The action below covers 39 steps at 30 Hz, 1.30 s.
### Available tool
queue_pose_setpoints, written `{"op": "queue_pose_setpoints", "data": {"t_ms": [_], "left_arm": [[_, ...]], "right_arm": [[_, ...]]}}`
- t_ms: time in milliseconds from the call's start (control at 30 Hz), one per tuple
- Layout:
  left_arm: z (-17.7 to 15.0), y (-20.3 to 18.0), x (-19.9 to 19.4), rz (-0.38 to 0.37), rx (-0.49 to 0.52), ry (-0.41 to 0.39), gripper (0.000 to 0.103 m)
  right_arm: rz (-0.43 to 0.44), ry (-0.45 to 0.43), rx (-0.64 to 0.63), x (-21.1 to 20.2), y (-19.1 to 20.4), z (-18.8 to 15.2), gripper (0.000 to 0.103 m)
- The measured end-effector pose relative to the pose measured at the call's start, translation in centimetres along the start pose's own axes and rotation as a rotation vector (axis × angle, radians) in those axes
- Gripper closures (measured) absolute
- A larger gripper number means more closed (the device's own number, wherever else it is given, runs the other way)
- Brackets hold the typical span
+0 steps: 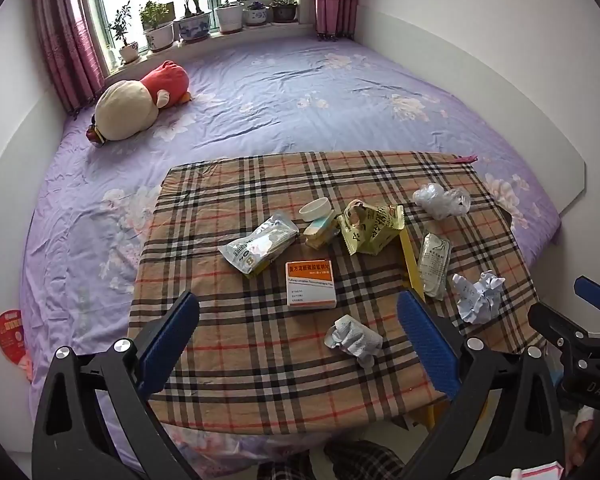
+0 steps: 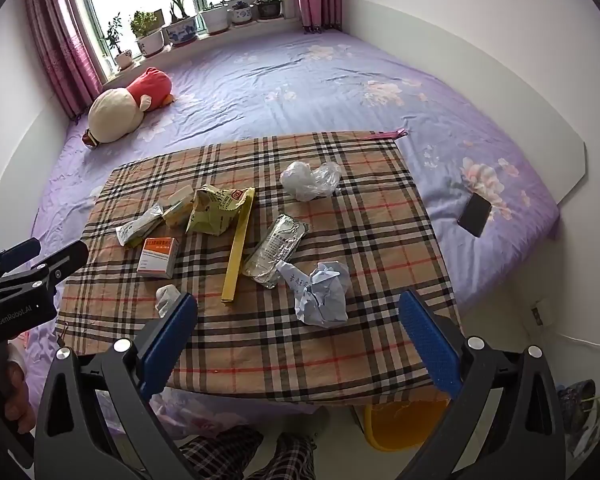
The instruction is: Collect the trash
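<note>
Trash lies scattered on a plaid-covered table [image 1: 228, 364] [image 2: 380, 216]. An orange-and-white box [image 1: 310, 282] [image 2: 157, 262] sits near the middle, with a crumpled white wrapper [image 1: 353, 338] [image 2: 166, 298] in front of it. There is a crumpled blue-white paper [image 1: 478, 297] [image 2: 322, 293], a silver packet [image 1: 433, 265] [image 2: 276, 250], a yellow-green bag [image 1: 370, 227] [image 2: 219, 210], a yellow strip [image 2: 237, 256], a clear plastic wad [image 1: 441, 199] [image 2: 310, 178] and a foil pouch [image 1: 260, 245] [image 2: 139, 225]. My left gripper [image 1: 298, 334] hangs open above the table's near part. My right gripper [image 2: 298, 334] is open over the near edge. Both are empty.
The table stands on a bed with a purple floral sheet [image 1: 300, 92]. A plush toy [image 1: 140, 100] lies by the window, and potted plants [image 1: 196, 20] line the sill. A phone [image 2: 475, 213] rests on the bed's right side. An orange bin [image 2: 400, 424] sits under the table's near edge.
</note>
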<state>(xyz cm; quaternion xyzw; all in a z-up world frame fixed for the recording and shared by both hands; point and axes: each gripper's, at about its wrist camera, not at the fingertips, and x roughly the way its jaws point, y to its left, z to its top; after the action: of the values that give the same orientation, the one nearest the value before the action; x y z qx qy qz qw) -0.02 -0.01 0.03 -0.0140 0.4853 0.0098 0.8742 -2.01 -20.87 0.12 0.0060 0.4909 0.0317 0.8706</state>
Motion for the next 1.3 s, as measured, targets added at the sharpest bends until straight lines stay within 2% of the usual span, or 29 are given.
{"op": "queue_pose_setpoints", "data": {"t_ms": [333,1300], "left_arm": [[-0.01,-0.42,-0.18,-0.001,0.000,0.007,0.005],[-0.06,-0.13,0.09,0.003,-0.002,0.017,0.005]], "right_arm": [[0.004,-0.007,-0.008,0.22,-0.63,-0.73,0.003],[0.010,0.013,0.006,0.55,-0.53,-0.13,0.003]]}}
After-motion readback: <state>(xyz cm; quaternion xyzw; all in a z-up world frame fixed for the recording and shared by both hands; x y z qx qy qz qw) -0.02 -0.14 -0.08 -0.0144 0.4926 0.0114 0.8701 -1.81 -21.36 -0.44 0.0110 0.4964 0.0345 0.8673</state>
